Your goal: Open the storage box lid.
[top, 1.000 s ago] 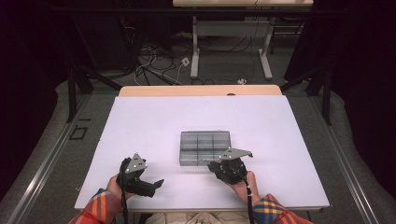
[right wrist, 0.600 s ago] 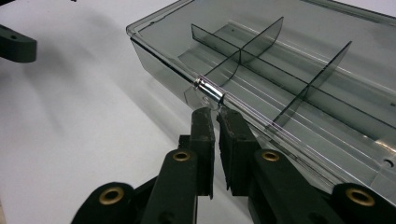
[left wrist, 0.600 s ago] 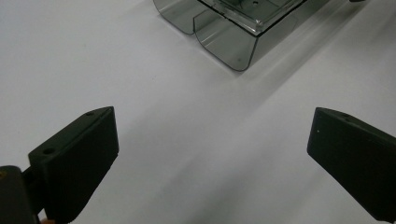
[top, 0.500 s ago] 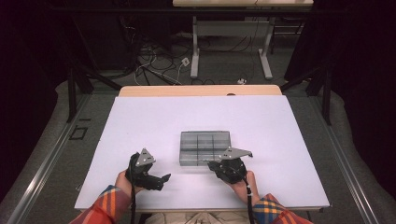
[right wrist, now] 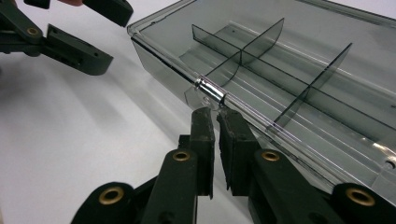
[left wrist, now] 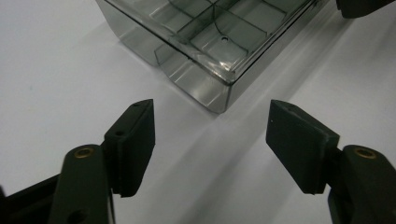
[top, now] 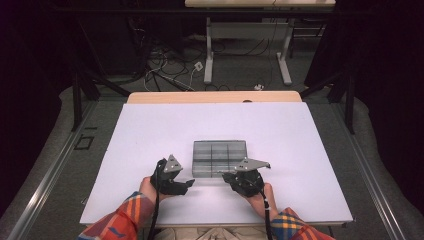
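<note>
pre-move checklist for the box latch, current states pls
1. Clear grey plastic compartment box flat on the white table: ok.
2. Right gripper at the box's front latch tab, jaws nearly closed: ok.
3. Latch actually pinched: cannot tell.
4. Left gripper lined up on the box corner, nothing between its pads: ok.
5. Left gripper bracing the box: not ok; jaws have just been closing, apart from the box.
6. Compartments empty: ok.

No writing to read anywhere here: the clear compartment box (right wrist: 289, 70) carries no label, brand or number, the black jaws are unmarked, and the white table (top: 150, 130) bears no sign or lettering at all.
</note>
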A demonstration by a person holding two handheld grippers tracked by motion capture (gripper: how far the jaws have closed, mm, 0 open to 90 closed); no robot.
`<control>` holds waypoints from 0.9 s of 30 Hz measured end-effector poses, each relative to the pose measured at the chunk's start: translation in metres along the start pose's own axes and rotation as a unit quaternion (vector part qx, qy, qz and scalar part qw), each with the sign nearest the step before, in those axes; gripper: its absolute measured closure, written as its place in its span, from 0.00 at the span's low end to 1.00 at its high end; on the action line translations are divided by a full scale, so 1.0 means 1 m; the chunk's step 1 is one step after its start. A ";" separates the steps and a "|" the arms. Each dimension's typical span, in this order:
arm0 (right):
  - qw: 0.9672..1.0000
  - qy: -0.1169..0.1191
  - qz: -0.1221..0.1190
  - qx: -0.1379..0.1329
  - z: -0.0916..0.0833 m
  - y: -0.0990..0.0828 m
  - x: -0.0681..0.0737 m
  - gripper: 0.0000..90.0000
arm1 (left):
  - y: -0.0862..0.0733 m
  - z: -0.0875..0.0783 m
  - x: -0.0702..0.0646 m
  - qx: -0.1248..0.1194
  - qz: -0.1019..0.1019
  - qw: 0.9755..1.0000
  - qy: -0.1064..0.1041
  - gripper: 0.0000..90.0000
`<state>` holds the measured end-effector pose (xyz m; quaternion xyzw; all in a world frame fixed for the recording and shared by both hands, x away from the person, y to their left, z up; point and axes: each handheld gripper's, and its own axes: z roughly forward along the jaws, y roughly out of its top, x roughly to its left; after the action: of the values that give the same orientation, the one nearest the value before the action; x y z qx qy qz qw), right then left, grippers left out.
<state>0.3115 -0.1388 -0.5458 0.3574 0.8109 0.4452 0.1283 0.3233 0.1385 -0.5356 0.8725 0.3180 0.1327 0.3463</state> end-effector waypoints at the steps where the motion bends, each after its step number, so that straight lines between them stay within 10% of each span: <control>1: 1.000 0.000 0.000 0.000 0.000 0.000 0.000 0.94 | 0.001 0.001 -0.001 -0.001 0.001 1.000 0.001 0.40; 11: 1.000 0.001 0.000 -0.002 0.001 -0.001 0.000 0.94 | 0.006 0.007 -0.004 -0.018 -0.001 1.000 -0.007 0.67; 27: 1.000 0.001 -0.004 0.010 0.002 -0.001 0.000 0.94 | 0.005 0.005 -0.003 -0.037 -0.007 0.999 -0.012 0.79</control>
<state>0.3117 -0.1376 -0.5478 0.3554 0.8167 0.4370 0.1257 0.3256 0.1314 -0.5355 0.8584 0.3144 0.1319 0.3833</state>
